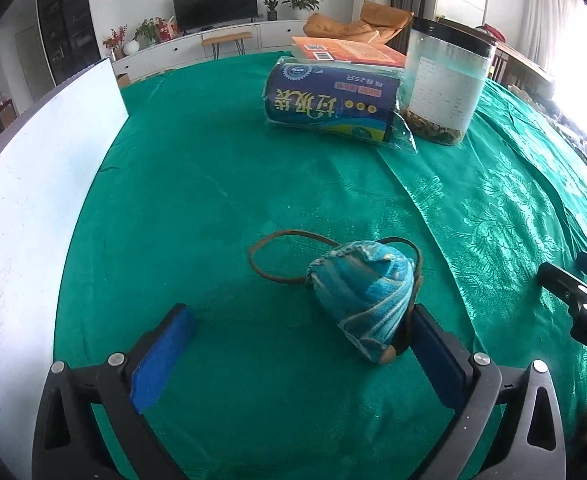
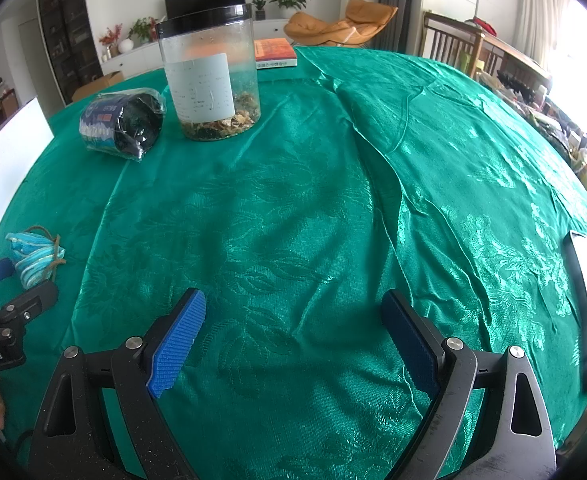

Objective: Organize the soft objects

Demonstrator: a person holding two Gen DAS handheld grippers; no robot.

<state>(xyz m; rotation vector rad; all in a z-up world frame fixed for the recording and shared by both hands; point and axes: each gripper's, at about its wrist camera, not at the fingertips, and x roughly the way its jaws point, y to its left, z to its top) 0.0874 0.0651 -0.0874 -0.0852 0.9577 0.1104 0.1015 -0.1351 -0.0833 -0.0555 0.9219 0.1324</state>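
A living room with a television, potted plants and an orange lounge chair lies behind a desk (image 1: 213,184) draped in glossy green damask cloth with a woven leaf pattern, rumpled into long creases. At the far side stand a clear plastic jar (image 1: 441,84) with a black lid and dried bits at its bottom, a cylindrical roll of bags in crinkly film (image 1: 329,102) lying on its side, and an orange book (image 1: 349,50). A small, rounded drawstring pouch (image 1: 363,300) of striped blue and turquoise fabric, with a brown cord looped behind it, lies on the cloth between the left tongs (image 1: 301,330), against the right-hand ribbed blue pad; the jaws stand wide apart, gripping nothing. The right tongs (image 2: 293,320) hover wide open over bare cloth, well apart from the pouch.
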